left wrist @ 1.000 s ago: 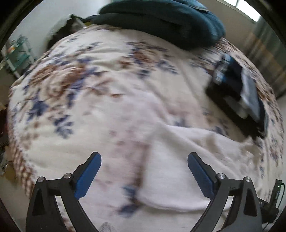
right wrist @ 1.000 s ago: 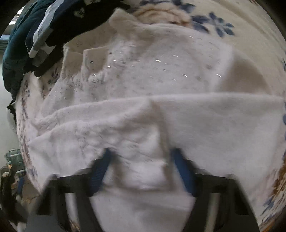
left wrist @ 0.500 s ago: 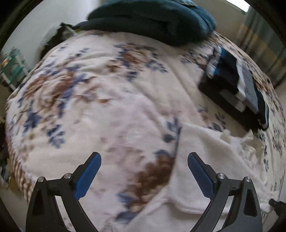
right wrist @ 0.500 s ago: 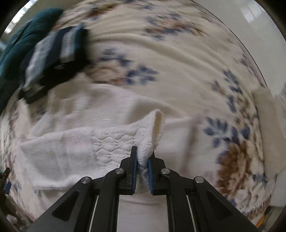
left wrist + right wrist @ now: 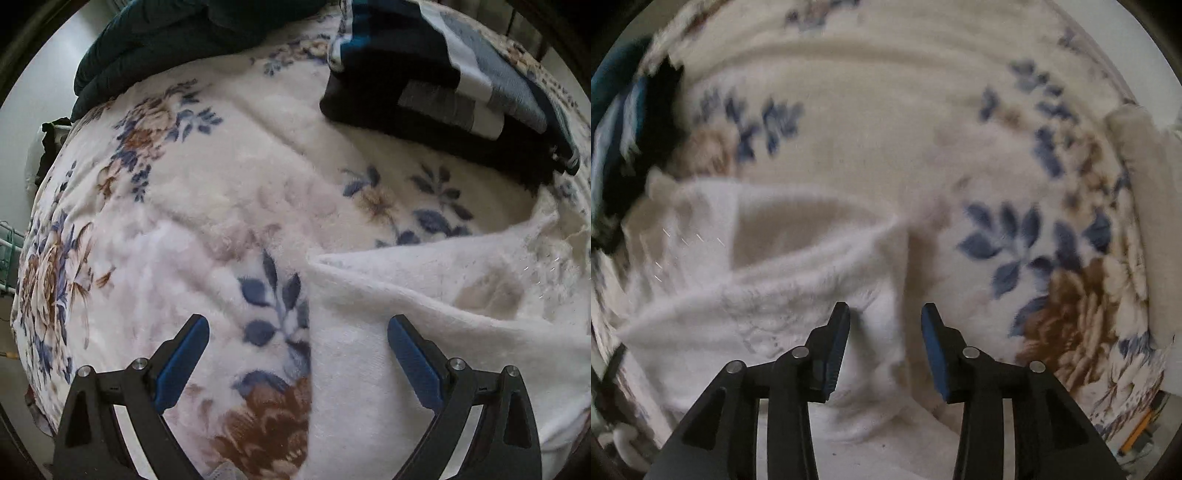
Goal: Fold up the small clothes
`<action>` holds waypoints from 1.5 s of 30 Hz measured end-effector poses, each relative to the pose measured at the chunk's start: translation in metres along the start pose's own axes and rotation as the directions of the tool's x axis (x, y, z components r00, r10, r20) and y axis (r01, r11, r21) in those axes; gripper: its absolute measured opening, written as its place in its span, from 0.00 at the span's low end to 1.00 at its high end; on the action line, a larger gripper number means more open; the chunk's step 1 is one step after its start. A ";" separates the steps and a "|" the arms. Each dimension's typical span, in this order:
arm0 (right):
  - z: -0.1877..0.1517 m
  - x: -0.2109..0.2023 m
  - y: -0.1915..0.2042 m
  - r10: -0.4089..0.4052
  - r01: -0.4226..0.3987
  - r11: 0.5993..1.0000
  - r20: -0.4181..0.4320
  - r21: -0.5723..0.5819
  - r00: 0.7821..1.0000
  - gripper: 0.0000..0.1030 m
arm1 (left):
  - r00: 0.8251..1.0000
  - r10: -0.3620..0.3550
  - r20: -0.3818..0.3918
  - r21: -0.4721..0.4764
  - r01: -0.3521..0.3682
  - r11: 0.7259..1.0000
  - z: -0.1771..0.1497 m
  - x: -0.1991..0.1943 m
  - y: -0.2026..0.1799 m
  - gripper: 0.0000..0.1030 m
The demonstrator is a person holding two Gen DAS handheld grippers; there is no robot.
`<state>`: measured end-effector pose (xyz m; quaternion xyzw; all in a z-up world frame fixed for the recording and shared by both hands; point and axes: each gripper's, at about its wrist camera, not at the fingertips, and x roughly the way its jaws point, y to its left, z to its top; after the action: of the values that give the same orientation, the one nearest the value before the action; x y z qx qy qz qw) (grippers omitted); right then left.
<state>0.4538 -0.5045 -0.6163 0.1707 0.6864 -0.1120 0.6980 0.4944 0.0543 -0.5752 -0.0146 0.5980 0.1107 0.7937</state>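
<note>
A white fuzzy garment (image 5: 436, 314) lies partly folded on the floral blanket (image 5: 207, 206). In the left wrist view my left gripper (image 5: 295, 354) is open and empty, low over the garment's left edge, its right finger above the white cloth. In the right wrist view the same garment (image 5: 783, 295) lies folded at lower left. My right gripper (image 5: 884, 350) is open, its jaws standing apart over the garment's right edge, holding nothing.
A stack of folded dark, blue and grey clothes (image 5: 443, 74) sits at the far right of the blanket, also at the left edge of the right wrist view (image 5: 624, 122). A dark teal quilt (image 5: 166, 40) lies at the back. A cream cloth (image 5: 1141, 192) lies far right.
My right gripper has opened and let go of the white garment's fold. My left gripper has moved closer to the garment and the folded stack.
</note>
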 end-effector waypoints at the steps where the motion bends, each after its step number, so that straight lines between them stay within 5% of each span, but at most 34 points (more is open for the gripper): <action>1: -0.002 -0.011 0.001 -0.007 0.008 1.000 0.039 -0.004 0.999 0.42 | 1.000 -0.015 0.013 0.002 0.015 1.000 0.000 -0.007 0.000 0.96; 4: -0.013 -0.041 0.013 0.030 -0.024 0.999 0.141 -0.042 0.990 0.45 | 0.995 -0.057 0.086 0.040 0.053 0.998 -0.003 -0.035 -0.011 0.96; 8: -0.028 -0.027 0.049 0.115 -0.103 0.982 0.068 -0.160 0.991 0.45 | 0.988 -0.082 0.132 0.176 0.058 0.983 0.004 -0.035 -0.051 0.96; 13: -0.028 0.029 0.061 -0.034 0.035 0.983 0.013 -0.180 0.999 0.45 | 0.999 0.022 0.029 0.240 -0.028 0.970 0.032 0.038 -0.067 0.98; 17: -0.026 0.037 0.058 -0.058 0.057 0.988 -0.001 -0.142 0.998 0.45 | 0.996 -0.073 -0.049 0.171 0.081 0.982 0.046 0.061 -0.046 1.00; 21: -0.020 0.010 0.056 -0.044 0.043 0.993 -0.002 -0.113 0.999 0.50 | 0.995 -0.094 0.014 0.189 0.090 0.978 0.044 0.023 -0.037 1.00; 27: -0.030 -0.065 0.021 0.076 -0.076 0.990 -0.001 -0.121 0.997 0.71 | 0.983 -0.129 0.133 0.142 0.110 0.984 0.027 -0.068 -0.028 1.00; 32: -0.045 -0.108 -0.043 0.139 -0.150 0.974 -0.073 -0.170 0.988 0.71 | 0.977 -0.165 0.136 0.147 0.145 0.978 -0.018 -0.136 -0.066 1.00; 37: -0.046 -0.125 -0.101 0.166 -0.208 0.944 -0.176 -0.258 0.970 0.71 | 0.982 -0.187 0.038 0.181 0.177 0.967 -0.114 -0.177 -0.143 1.00; 38: -0.043 -0.123 -0.112 0.162 -0.211 0.940 -0.192 -0.269 0.968 0.66 | 0.982 -0.188 0.002 0.190 0.184 0.964 -0.135 -0.179 -0.162 1.00; 39: -0.039 -0.121 -0.127 0.171 -0.222 0.935 -0.197 -0.276 0.965 0.44 | 0.979 -0.198 -0.045 0.198 0.203 0.959 -0.158 -0.178 -0.183 1.00; 41: -0.031 -0.112 -0.140 0.187 -0.252 0.922 -0.234 -0.293 0.954 0.30 | 0.963 -0.219 -0.158 0.209 0.249 0.946 -0.216 -0.170 -0.234 1.00; 43: -0.018 -0.096 -0.147 0.220 -0.296 0.908 -0.266 -0.295 0.939 0.30 | 0.929 -0.263 -0.261 0.198 0.319 0.927 -0.259 -0.159 -0.273 1.00; 45: -0.002 -0.075 -0.145 0.251 -0.336 0.900 -0.300 -0.279 0.920 0.36 | 0.915 -0.267 -0.303 0.215 0.338 0.916 -0.300 -0.151 -0.312 1.00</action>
<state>0.3931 -0.6421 -0.5537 0.1686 0.7458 0.1330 0.6306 0.2316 -0.3201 -0.5506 -0.0172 0.6991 -0.0975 0.7082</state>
